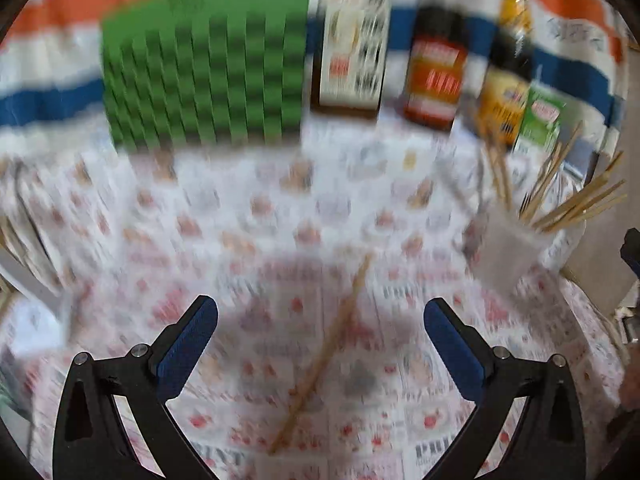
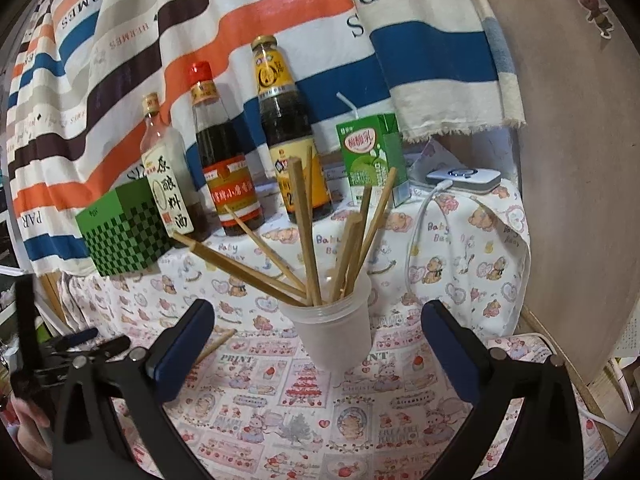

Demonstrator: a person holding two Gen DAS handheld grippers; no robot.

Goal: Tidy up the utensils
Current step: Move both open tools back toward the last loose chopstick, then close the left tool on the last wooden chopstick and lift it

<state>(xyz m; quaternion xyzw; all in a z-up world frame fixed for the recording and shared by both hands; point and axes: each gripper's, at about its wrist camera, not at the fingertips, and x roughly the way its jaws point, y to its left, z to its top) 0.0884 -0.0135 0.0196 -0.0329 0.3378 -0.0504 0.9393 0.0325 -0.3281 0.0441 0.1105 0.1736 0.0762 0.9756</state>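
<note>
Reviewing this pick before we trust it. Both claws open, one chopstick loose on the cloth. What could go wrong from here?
1. The left view is motion-blurred, so the left claw may close off-centre on the thin chopstick, which lies flat on the cloth.
2. The cup looks light, with chopsticks fanned out of it; a bump on insertion could tip it.
3. Bottles stand close behind; a wide swing could knock one.
</note>
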